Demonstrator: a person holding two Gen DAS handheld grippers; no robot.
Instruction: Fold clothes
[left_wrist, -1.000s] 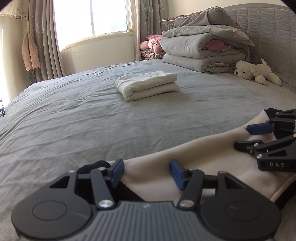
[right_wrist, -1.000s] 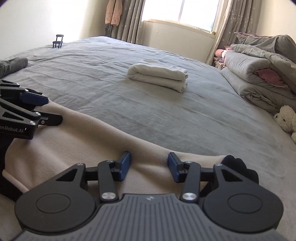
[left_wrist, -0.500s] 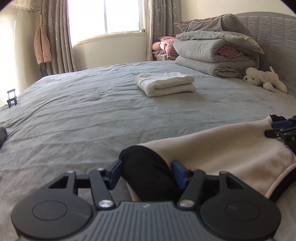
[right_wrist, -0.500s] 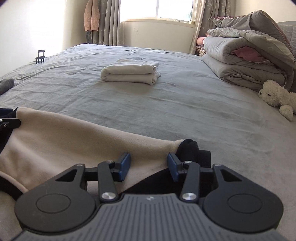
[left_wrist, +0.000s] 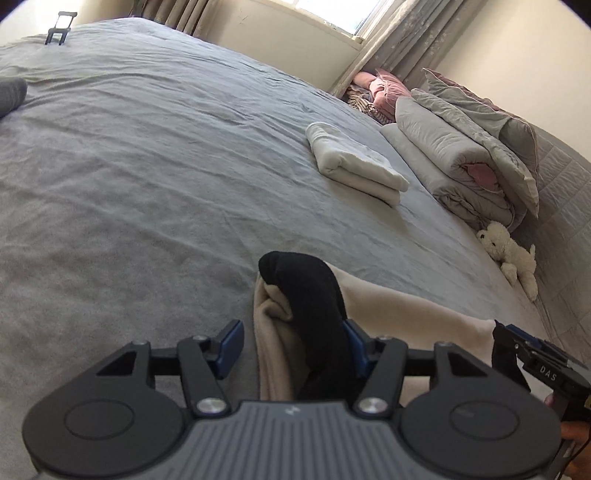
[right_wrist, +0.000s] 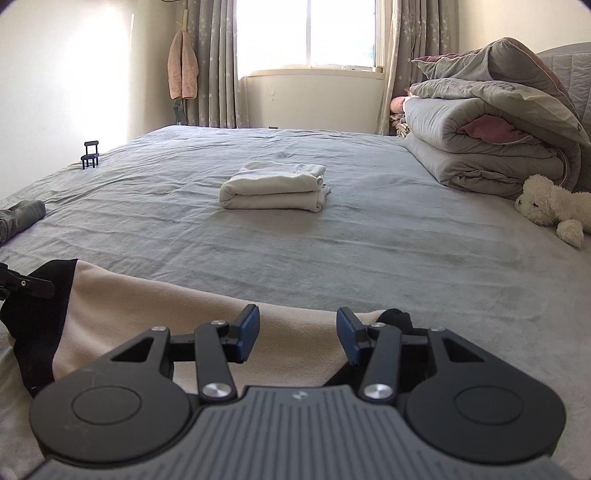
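Since a second ago the left claw (left_wrist: 291, 345) has rolled, its jaws closing around the beige garment's (left_wrist: 413, 314) black cuff (left_wrist: 314, 295) near the folded white cloth (left_wrist: 351, 162), while the right claw (right_wrist: 297, 334), marked "DAS", stands half open, its hold unclear.

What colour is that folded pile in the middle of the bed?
The folded pile is cream-white, plain with no pattern; the right wrist view shows it best.

A white plush dog (right_wrist: 554, 205) lies on the grey bed (right_wrist: 369, 240) beside a stack of folded duvets (right_wrist: 487, 147).
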